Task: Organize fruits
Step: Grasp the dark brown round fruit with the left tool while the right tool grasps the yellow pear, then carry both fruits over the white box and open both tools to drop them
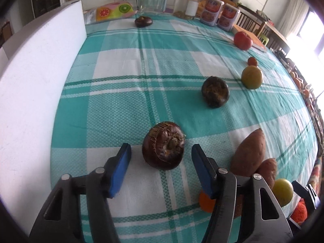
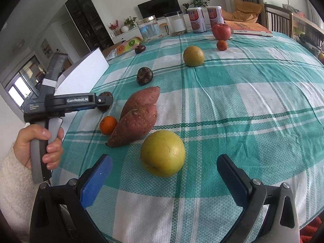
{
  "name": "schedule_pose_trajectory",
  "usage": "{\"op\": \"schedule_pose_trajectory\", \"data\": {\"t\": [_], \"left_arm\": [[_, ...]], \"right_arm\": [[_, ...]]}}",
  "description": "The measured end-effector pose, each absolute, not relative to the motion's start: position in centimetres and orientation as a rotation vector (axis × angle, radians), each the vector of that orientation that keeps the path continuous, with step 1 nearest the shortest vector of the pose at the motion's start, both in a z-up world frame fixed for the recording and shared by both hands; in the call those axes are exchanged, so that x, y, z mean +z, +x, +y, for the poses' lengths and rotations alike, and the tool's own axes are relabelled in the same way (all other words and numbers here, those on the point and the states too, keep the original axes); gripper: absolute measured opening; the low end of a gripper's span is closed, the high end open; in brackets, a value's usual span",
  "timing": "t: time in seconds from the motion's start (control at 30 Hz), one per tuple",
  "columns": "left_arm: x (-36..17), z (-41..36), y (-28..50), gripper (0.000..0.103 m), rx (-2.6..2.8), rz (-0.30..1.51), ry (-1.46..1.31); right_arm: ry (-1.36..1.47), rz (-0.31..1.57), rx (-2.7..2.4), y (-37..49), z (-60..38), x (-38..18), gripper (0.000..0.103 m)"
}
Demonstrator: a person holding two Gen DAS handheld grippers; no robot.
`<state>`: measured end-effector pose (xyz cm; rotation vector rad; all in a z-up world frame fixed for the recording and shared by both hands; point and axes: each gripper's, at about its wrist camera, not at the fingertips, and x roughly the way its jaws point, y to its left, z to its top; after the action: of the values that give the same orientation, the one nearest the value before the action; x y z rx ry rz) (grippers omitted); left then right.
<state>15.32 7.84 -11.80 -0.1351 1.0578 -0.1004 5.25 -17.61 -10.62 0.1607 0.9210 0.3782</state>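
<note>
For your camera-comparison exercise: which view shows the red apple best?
The right wrist view: the red apple appears whole, beside the orange book. The left wrist view shows it smaller, near the distorted edge.

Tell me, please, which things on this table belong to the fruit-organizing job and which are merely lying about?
Part of the job:
dark mangosteens
yellow-green apples
red apple
small oranges
left hand-held gripper, open
right hand-held gripper, open

Just lying about:
sweet potatoes
glass jars
cans
book
white box
</note>
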Motion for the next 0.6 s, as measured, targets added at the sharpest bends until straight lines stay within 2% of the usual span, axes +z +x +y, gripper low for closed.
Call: {"op": "schedule_pose_trajectory", "data": {"t": [0.1,0.13,0.17,0.2,0.3,0.33,0.6], "left_arm": [[-11.9,7.5,15.4,0.063,-0.109,1.037,-0.091],[-11.9,7.4,15.4,0.053,-0.112,1.032,-0.081],[-11.9,7.3,15.3,0.045,-0.116,1.025,-0.065],[-11.8,7.2,15.3,0.043,-0.116,1.02,-0.053],[-11.8,7.6,15.0,0.042,-0.118,1.018,-0.082],[-11.7,7.8,14.7,0.042,-0.118,1.017,-0.099],[-9.4,8.7,11.4,0.042,-0.148,0.986,-0.229]], "right_arm": [[0.169,0.943,0.397,5.7,-17.4,-10.9,0.096],[0.164,0.952,0.408,5.9,-17.1,-11.0,0.092],[0.155,0.959,0.416,6.1,-16.7,-11.1,0.084],[0.14,0.972,0.416,6.3,-16.3,-11.3,0.08],[0.114,1.011,0.388,6.7,-15.7,-12.3,0.06],[0.118,1.007,0.375,6.8,-15.8,-12.3,0.048],[0.226,0.96,0.4,6.3,-17.6,-11.7,0.048]]}}
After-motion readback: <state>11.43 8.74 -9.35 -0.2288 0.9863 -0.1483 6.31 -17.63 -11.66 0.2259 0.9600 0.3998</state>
